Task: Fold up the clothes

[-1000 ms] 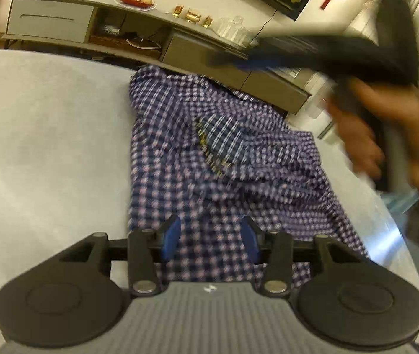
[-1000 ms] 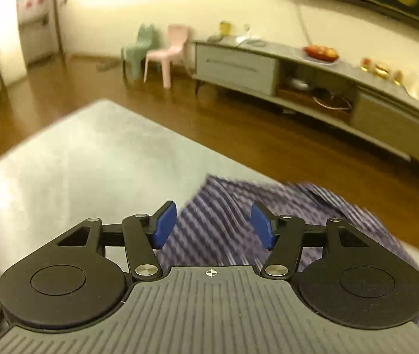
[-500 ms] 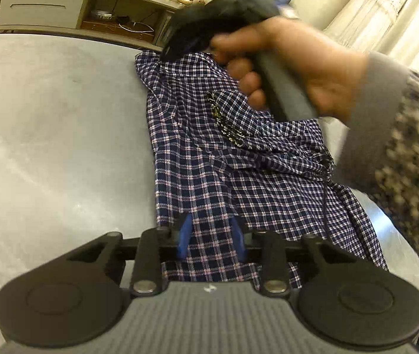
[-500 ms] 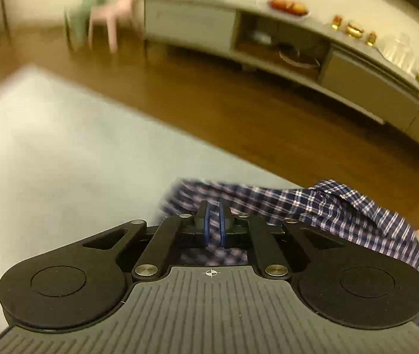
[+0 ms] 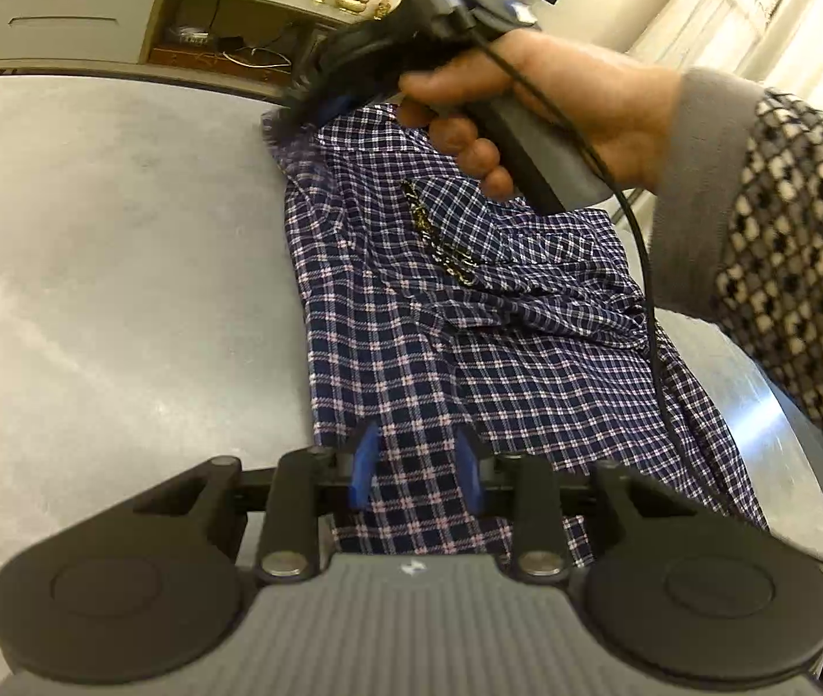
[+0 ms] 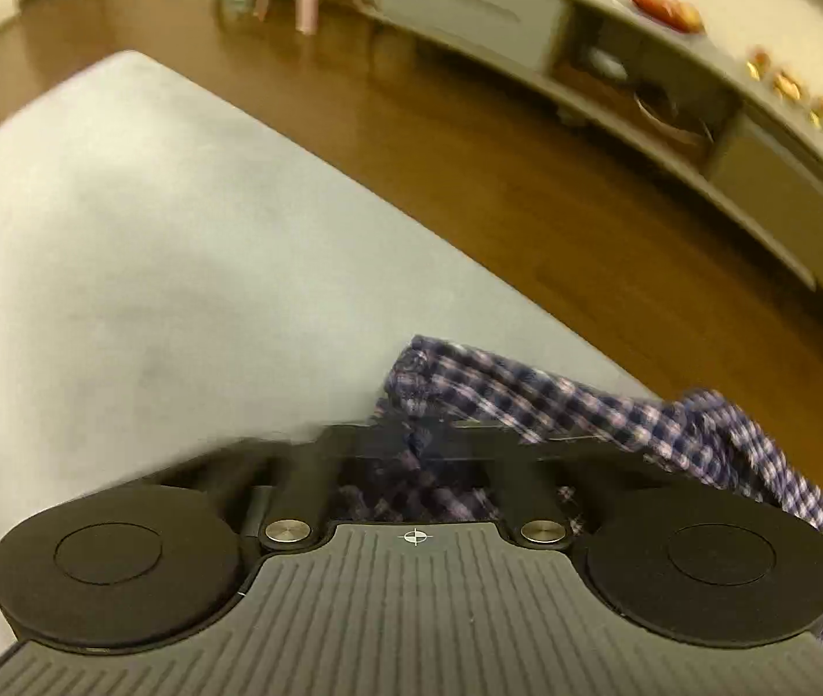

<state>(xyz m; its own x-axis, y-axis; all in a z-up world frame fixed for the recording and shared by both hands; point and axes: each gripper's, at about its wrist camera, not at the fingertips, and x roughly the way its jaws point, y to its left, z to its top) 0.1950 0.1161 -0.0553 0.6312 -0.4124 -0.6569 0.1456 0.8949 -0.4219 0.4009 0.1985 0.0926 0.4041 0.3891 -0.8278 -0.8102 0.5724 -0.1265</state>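
Right claw (image 6: 420, 441) blurred, seemingly gripping shirt (image 5: 469, 348)

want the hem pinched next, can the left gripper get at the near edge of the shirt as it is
Probably yes. The left gripper is open, its blue fingers straddling the plaid shirt near hem, with nothing between. The right gripper works the far collar end, clear of it.

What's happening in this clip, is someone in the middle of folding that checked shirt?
Yes. A person holds a gripper in each hand over a navy checked shirt spread on a grey table. The right gripper, held in the person's hand, has the far edge of the shirt bunched at its fingers, though blur hides how the jaws stand. The left gripper sits at the near hem with its blue pads apart, cloth between them. No fold is made yet.
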